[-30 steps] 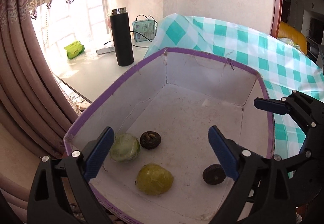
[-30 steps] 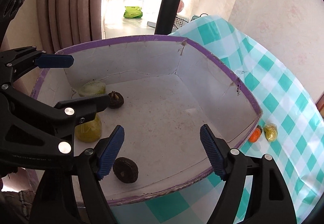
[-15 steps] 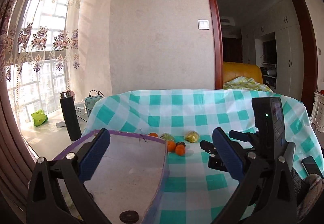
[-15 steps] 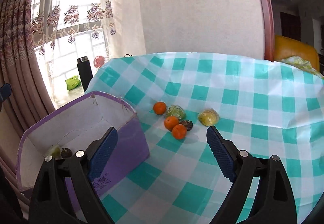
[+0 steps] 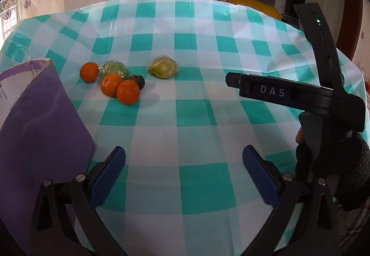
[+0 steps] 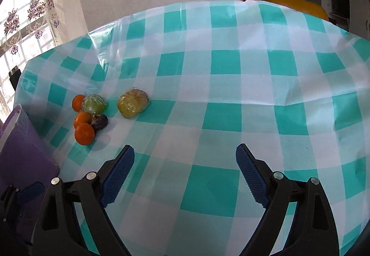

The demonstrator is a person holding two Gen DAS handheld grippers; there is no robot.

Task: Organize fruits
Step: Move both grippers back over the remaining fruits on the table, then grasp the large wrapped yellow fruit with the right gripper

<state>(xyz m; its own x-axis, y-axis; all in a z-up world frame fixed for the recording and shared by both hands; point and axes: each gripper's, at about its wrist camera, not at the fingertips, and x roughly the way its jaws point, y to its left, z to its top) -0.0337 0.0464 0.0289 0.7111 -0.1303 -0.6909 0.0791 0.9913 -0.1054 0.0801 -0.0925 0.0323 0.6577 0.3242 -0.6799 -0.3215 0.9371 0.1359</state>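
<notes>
Three oranges, a green wrapped fruit and a dark fruit lie bunched on the checked tablecloth. A yellow wrapped fruit lies just to their right. My left gripper hangs open over bare cloth, well short of the pile. My right gripper is open too and holds nothing. In its view the oranges, green fruit, dark fruit and yellow fruit sit ahead to the left. The purple box stands at the left.
In the left wrist view the right gripper's black body juts in from the right, held by a gloved hand. The box's purple wall fills the right wrist view's lower left. A wall, a doorway and a yellow seat lie beyond the table.
Both grippers have swung out of the box and to the right, then dipped towards the tablecloth. The box interior has left both views and the fruit pile now lies ahead. The right jaws widened.
</notes>
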